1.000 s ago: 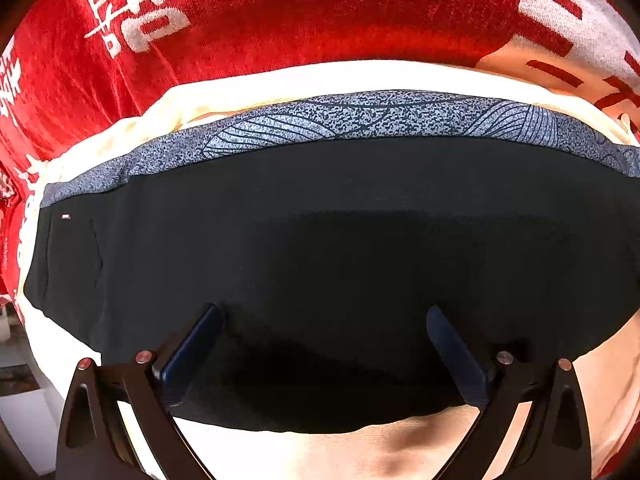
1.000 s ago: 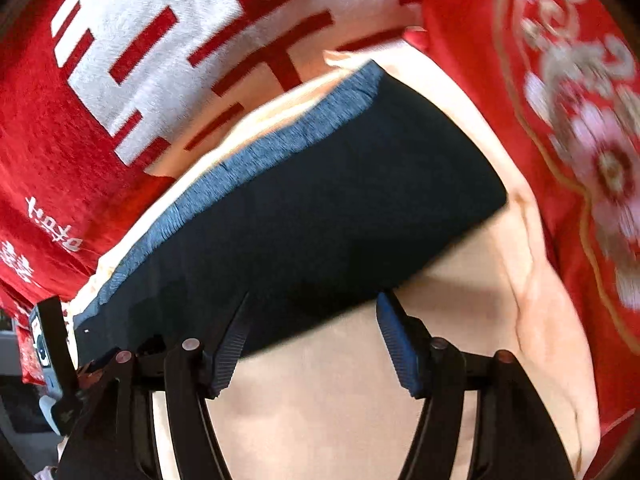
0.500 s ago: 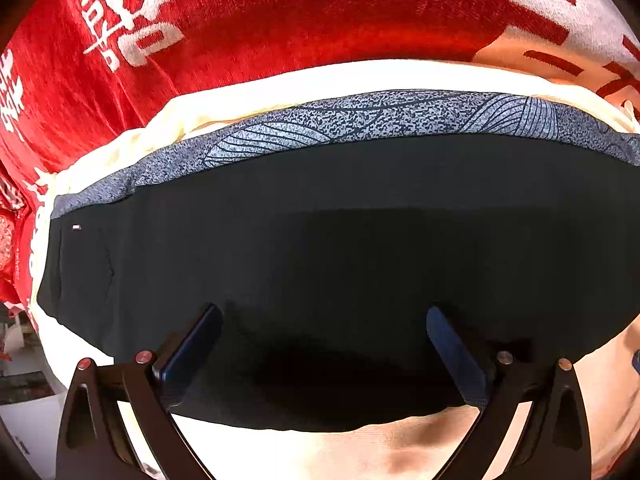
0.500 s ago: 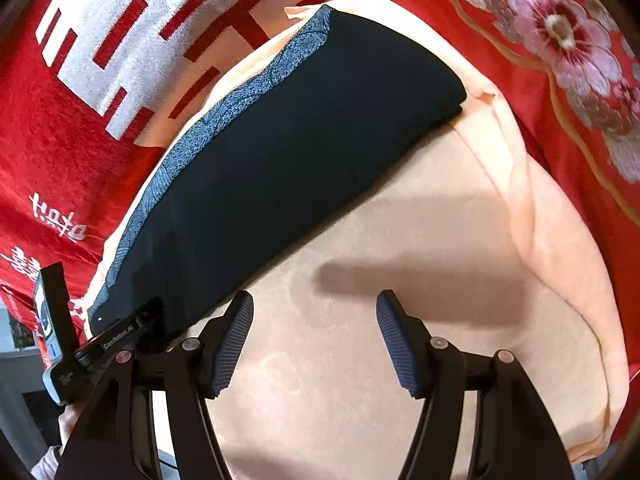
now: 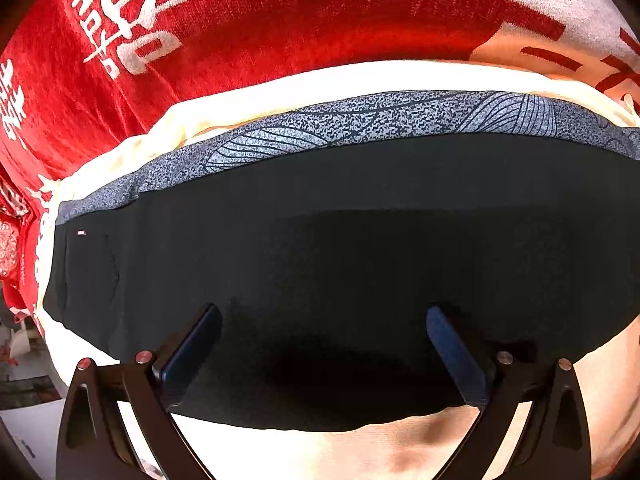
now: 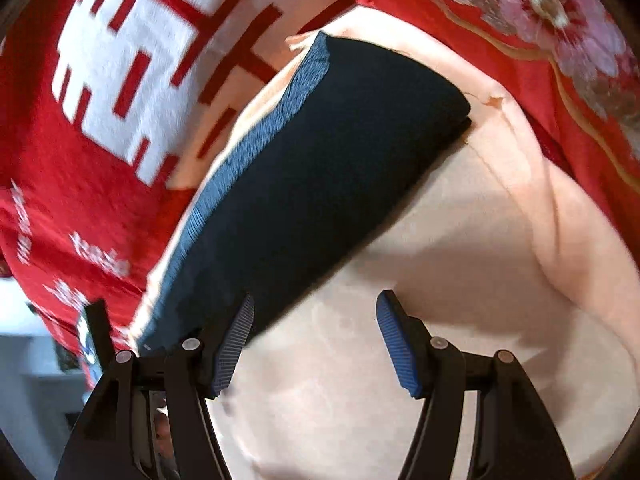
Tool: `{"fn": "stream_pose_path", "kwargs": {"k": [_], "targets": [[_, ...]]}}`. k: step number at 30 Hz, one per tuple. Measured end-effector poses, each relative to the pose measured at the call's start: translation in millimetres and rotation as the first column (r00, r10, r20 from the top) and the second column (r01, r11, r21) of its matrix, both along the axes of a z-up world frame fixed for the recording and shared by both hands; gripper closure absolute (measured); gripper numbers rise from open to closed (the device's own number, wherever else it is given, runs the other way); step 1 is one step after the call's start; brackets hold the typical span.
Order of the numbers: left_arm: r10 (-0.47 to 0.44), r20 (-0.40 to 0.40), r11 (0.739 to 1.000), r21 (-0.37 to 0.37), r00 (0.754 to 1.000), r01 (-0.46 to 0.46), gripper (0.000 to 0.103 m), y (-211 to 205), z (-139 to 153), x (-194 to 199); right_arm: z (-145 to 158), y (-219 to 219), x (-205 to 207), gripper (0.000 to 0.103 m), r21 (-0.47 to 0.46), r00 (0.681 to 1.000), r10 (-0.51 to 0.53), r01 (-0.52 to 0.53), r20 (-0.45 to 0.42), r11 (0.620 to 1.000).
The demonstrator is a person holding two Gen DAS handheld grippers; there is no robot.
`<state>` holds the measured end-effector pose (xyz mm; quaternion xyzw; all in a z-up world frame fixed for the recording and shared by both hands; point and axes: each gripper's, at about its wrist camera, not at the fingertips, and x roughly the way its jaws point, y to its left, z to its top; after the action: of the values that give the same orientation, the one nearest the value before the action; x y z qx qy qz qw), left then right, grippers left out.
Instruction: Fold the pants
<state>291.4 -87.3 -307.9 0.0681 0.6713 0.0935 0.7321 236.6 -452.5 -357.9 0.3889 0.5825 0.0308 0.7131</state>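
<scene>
Pants (image 5: 340,264), black and folded into a long band, are lying on a cream cloth (image 5: 320,80) spread over a red blanket (image 5: 300,16). Left wrist view is showing their grey patterned waistband (image 5: 360,124) along the far edge and the left gripper (image 5: 324,332) hanging over them, jaws spread, pinching nothing. Right wrist view alone is showing the pants' folded end (image 6: 460,116), with the right gripper (image 6: 314,320) beside their near edge over bare cloth, jaws spread and empty.
</scene>
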Motion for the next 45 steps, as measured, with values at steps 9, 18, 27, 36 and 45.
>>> {"fn": "stream_pose_path", "kwargs": {"k": [9, 18, 27, 36, 45], "targets": [[-0.022, 0.016, 1.000, -0.008, 1.000, 0.022, 0.000, -3, 2, -2, -22, -20, 9, 0.035, 0.163, 0.981, -0.156, 0.136, 0.113, 0.977], [-0.072, 0.038, 0.997, 0.012, 0.997, 0.071, 0.000, -12, 7, -2, -30, -8, 44, 0.063, 0.187, 0.967, -0.230, 0.207, 0.109, 0.960], [-0.097, 0.137, 0.976, -0.180, 0.986, 0.121, 0.027, -54, 49, 6, 20, -3, 42, 0.093, 0.080, 0.982, -0.088, 0.075, 0.169, 0.994], [-0.126, 0.146, 0.966, -0.206, 0.981, 0.154, 0.027, -105, 14, 0, 53, 30, 56, 0.093, -0.087, 0.971, 0.077, -0.058, 0.228, 0.995], [-0.123, 0.135, 0.937, -0.310, 0.983, 0.160, 0.027, -80, 26, -4, 99, 93, 60, 0.093, -0.325, 0.922, 0.271, -0.176, 0.276, 0.929]]}}
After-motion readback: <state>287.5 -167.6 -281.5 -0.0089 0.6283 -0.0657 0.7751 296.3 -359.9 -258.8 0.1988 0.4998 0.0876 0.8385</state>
